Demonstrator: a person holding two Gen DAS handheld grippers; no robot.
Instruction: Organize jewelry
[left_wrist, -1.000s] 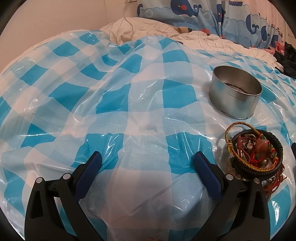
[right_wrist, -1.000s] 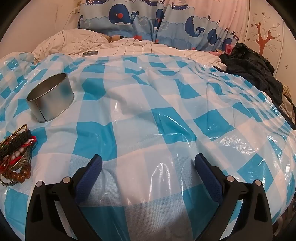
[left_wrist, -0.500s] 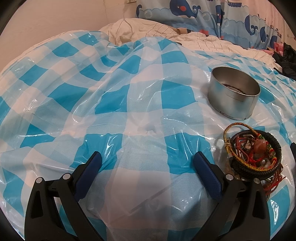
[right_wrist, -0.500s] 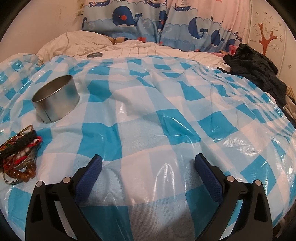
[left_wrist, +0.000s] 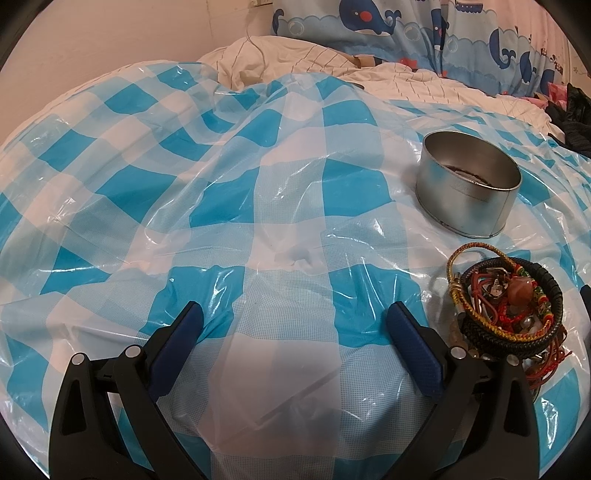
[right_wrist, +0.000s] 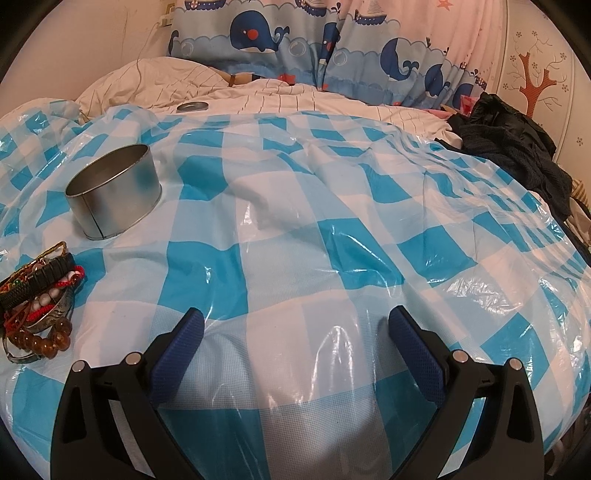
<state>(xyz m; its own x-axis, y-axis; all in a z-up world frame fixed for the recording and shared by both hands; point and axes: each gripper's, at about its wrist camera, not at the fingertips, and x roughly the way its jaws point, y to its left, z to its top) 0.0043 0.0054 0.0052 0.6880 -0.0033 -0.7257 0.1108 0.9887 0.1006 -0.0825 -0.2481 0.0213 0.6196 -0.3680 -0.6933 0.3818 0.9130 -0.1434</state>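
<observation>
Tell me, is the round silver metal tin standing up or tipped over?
Standing up. The round silver metal tin sits on its base on the blue-and-white checked plastic sheet, its open top facing up, with no lid on it.

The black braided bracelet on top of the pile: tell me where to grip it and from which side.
Grip the black braided bracelet on its outer arc, coming down from above with one finger inside the ring and one outside. It lies roughly flat atop the jewelry pile, so the band is probably exposed there; cords crowd its inside, so pinch shallow. The left gripper looks nearer.

Tangled pile of bracelets (left_wrist: 506, 306), braided, beaded and corded, lying on the bed just beside an upright, open round metal tin (left_wrist: 467, 184).
</observation>
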